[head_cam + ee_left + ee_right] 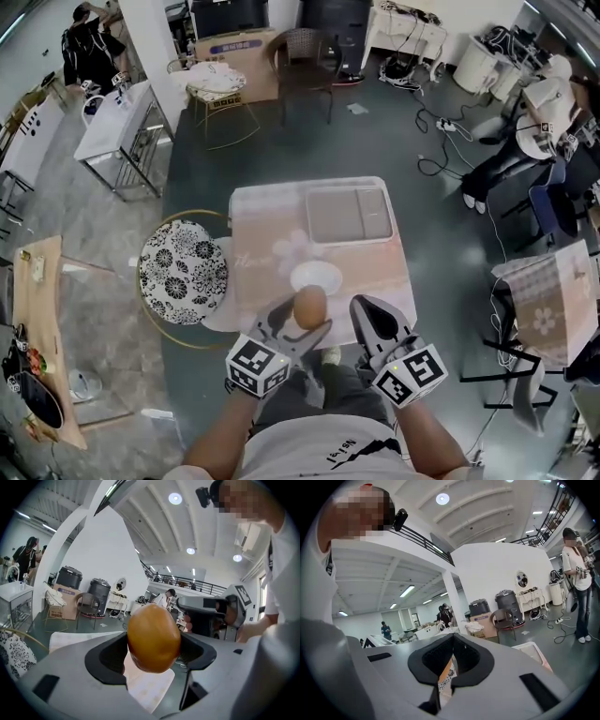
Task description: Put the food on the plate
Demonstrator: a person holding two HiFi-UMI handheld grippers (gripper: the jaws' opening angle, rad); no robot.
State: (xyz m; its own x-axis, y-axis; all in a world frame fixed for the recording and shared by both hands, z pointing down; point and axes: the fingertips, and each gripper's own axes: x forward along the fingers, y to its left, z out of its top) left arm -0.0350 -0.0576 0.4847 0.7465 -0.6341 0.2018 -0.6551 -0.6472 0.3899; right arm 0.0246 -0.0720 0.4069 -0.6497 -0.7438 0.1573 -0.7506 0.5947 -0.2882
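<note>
Head view alone shows plate (316, 278) beyond food (310, 307).

Head view: the food (309, 307) is covering the near rim of the plate (316, 274), and the left gripper (302, 328) and right gripper (367, 317) are masking the table (262, 225) edge nearest the person, so whether food and plate are touching cannot be told. The tray (349, 214) is reading as a flat grey patch, its contents too small to tell. Left gripper view: the food is blocking most of the gap between the jaws. Right gripper view: the closed jaws are leaving only a slit, with a sliver of patterned stool (446, 677) showing through it.
</note>
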